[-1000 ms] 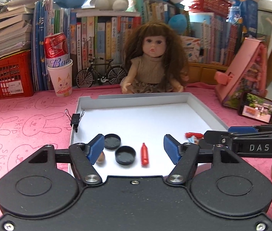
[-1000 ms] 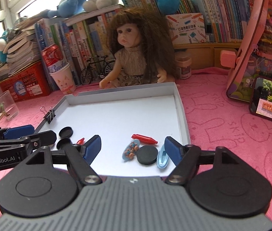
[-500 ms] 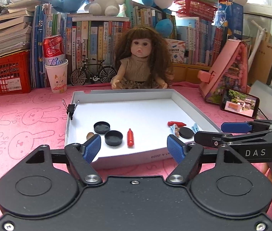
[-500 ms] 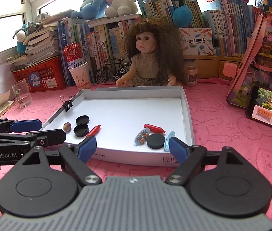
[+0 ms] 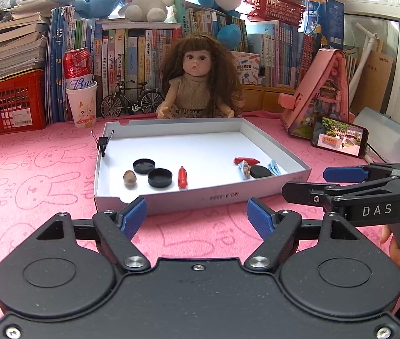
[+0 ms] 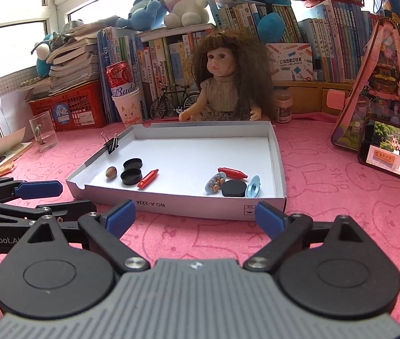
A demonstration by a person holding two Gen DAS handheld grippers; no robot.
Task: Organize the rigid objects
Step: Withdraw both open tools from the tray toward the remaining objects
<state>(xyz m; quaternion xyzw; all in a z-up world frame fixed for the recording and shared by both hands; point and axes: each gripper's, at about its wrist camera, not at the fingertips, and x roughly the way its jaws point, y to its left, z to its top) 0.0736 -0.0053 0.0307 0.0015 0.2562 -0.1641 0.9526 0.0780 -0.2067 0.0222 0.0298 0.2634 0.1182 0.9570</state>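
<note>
Holding my left gripper (image 5: 197, 214) and right gripper (image 6: 195, 216) released, jaws just widened — both empty before the tray (image 5: 256, 195) — I'd approach its small pieces slowly.

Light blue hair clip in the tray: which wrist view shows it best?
The right wrist view: the light blue hair clip lies fully exposed beside the black disc. In the left wrist view the clip shows only partly, behind that disc.

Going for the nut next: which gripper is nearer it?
Left. The nut lies by the tray's left wall, just ahead of the left gripper. The right gripper faces the tray's other side.
</note>
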